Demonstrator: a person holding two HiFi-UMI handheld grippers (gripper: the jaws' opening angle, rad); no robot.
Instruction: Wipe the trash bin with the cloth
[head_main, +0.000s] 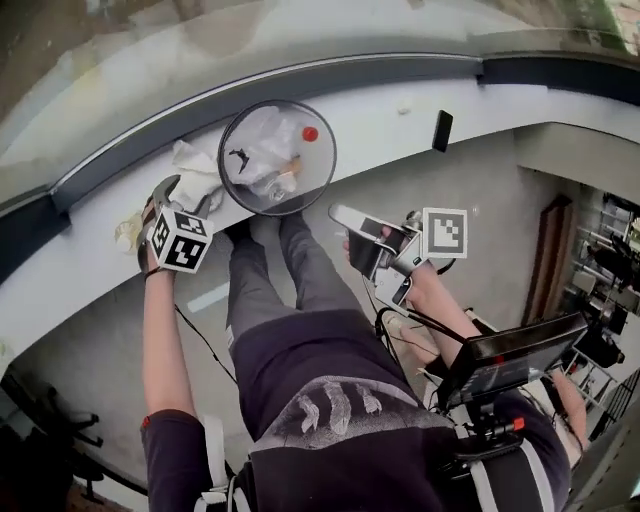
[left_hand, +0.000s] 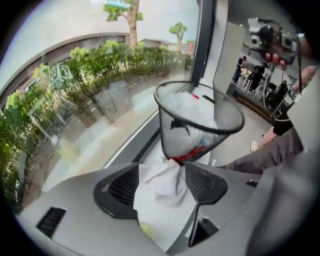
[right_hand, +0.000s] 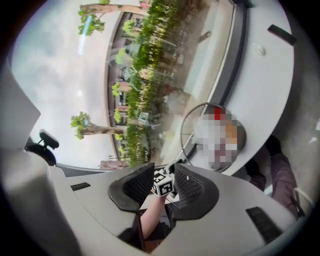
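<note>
We had the left gripper (left_hand: 161, 174) spread, the white cloth (left_hand: 165, 195) lying loose between its jaws on the bench (head_main: 380, 110), its far end reaching the foot of the mesh trash bin (left_hand: 182, 135). Our right gripper (right_hand: 162, 181) hung spread and empty, well apart.

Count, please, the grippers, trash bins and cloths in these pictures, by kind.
Grippers: 2, the left gripper and the right gripper
Mesh trash bin: 1
White cloth: 1
Total: 4
</note>
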